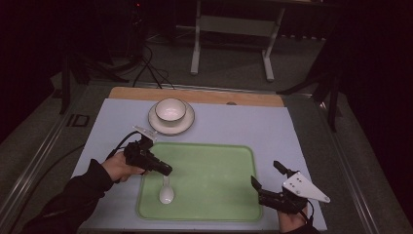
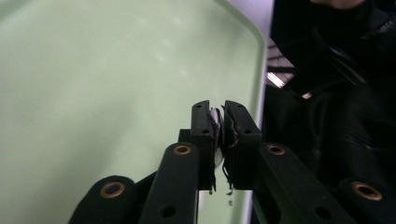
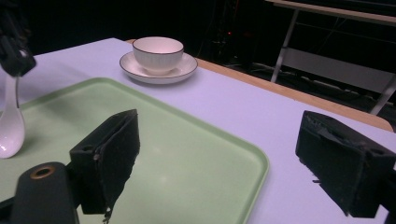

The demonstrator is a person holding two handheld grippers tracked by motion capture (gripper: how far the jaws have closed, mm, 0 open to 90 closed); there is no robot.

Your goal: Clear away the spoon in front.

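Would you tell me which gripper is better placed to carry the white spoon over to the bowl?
Left. The left gripper is already shut on the spoon handle above the green tray and sits nearer the bowl. The right gripper is open at the tray's far corner.

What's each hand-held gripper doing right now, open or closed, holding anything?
Left hand-held gripper: closed on the handle of the white ceramic spoon over the green plastic tray.
Right hand-held gripper: open, empty.
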